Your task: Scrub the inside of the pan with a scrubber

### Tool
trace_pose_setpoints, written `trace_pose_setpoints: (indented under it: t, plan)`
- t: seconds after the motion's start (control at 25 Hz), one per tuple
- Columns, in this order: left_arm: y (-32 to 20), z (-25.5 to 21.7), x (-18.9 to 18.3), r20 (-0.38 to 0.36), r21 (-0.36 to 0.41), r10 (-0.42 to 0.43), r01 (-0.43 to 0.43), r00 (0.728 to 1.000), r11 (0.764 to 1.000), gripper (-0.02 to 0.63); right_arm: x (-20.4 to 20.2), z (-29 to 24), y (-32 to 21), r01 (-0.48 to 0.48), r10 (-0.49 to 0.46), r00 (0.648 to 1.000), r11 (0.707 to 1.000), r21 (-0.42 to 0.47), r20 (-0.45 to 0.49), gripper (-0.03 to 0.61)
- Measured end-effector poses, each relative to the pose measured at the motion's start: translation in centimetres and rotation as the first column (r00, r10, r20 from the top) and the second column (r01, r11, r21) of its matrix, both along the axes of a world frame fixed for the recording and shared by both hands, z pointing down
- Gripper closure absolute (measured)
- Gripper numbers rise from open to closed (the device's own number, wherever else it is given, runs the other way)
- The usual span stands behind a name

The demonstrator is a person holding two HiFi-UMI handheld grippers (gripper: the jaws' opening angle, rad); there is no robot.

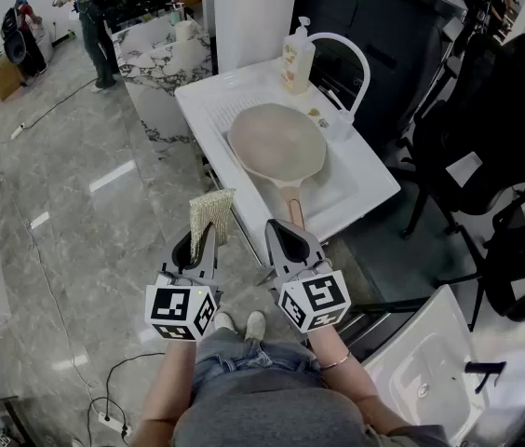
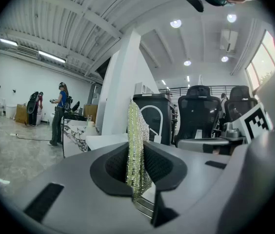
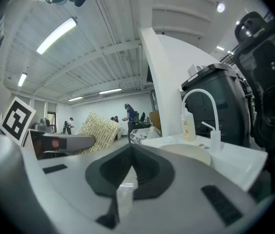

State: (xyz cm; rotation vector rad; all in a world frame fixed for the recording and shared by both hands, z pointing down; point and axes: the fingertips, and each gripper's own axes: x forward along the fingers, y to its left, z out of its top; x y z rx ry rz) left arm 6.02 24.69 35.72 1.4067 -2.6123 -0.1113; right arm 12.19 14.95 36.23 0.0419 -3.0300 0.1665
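Pan handle (image 1: 290,196): end hidden behind right gripper (image 1: 286,231), at the sink's (image 1: 367,181) front. Scrubber (image 1: 210,208): lower part hidden within left gripper (image 1: 204,237).

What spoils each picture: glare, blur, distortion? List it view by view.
Head view: sharp, evenly lit, one pale reflection on the floor, no glare on the pan. Left gripper view: fisheye, dark corners, ceiling lamps blown out, scrubber crisp. Right gripper view: same fisheye bending, bright tube light, near jaw surfaces slightly soft.
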Motion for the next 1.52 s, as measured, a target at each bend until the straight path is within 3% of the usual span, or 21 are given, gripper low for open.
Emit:
trace_pose_setpoints:
  t: [0.68, 1.08, 1.36, 1.52]
  plan:
    - [-1.8, 0.4, -1.4, 0.005, -0.018, -0.029, 0.029, 1.0, 0.999, 0.546, -0.2, -1.0, -3.9, -0.042, 0.046, 0.997, 0.996, -0.075, 0.06, 0.568]
    - [-4.1, 0.3, -2.4, 0.018, -0.031, -0.03, 0.031, 0.999, 0.999, 0.546, -0.5, -0.3, -5.9, -0.043, 0.048, 0.998, 0.995, -0.092, 0.046, 0.568]
    - [-6.9, 1.2, -6.1, -0.017, -0.027, -0.01, 0.01, 1.0, 1.0, 0.546, -2.7, 0.0, -8.4, -0.074, 0.08, 0.996, 0.991, -0.114, 0.044, 0.568]
    - [-10.3, 1.9, -9.3, -0.038, -0.02, 0.051, -0.052, 0.998, 0.998, 0.546, -4.8, 1.0, -10.9, -0.136, 0.14, 0.99, 0.982, -0.131, 0.023, 0.568]
